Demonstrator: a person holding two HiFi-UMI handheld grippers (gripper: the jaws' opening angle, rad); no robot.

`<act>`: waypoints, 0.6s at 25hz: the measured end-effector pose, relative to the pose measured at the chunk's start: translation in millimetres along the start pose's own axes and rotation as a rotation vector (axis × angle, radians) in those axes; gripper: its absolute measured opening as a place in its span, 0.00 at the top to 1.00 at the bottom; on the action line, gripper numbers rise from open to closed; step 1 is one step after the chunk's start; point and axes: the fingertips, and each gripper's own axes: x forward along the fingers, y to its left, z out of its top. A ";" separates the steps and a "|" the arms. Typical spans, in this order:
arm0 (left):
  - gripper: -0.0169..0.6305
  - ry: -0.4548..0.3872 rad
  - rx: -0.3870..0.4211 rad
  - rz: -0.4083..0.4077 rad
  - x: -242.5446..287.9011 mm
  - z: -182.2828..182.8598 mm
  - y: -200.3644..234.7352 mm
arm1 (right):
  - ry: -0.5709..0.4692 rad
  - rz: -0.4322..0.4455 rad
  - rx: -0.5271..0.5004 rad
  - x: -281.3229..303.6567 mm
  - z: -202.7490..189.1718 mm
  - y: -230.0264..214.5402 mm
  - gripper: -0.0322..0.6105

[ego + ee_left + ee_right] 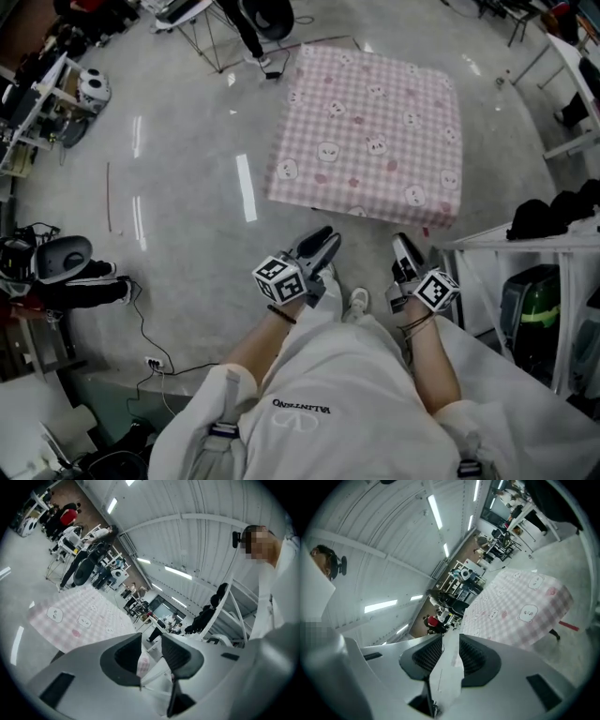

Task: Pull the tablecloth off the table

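Left gripper point(326, 236) and right gripper point(403, 242) are hanging side by side, jaws standing apart. Pink-checked fabric tablecloth point(370, 131) is lying spread flat, well apart from both.

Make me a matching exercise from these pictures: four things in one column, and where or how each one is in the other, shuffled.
1. pink checked fabric tablecloth
2. white sneaker
3. white plastic power strip
4. left tool

A. worn on a foot
B. held in the air, jaws apart
C. spread flat, edges hanging down
D. joined to a black cable

Pairs: 1-C, 2-A, 3-D, 4-B
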 end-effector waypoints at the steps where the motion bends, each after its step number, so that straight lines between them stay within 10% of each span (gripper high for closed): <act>1: 0.77 0.006 -0.034 -0.006 1.6 -3.0 9.4 | -0.009 -0.005 0.011 5.2 -1.4 -6.5 0.76; 15: 0.77 0.113 -0.240 -0.058 42.0 -64.8 107.9 | -0.040 -0.162 0.182 52.4 -38.3 -98.0 0.75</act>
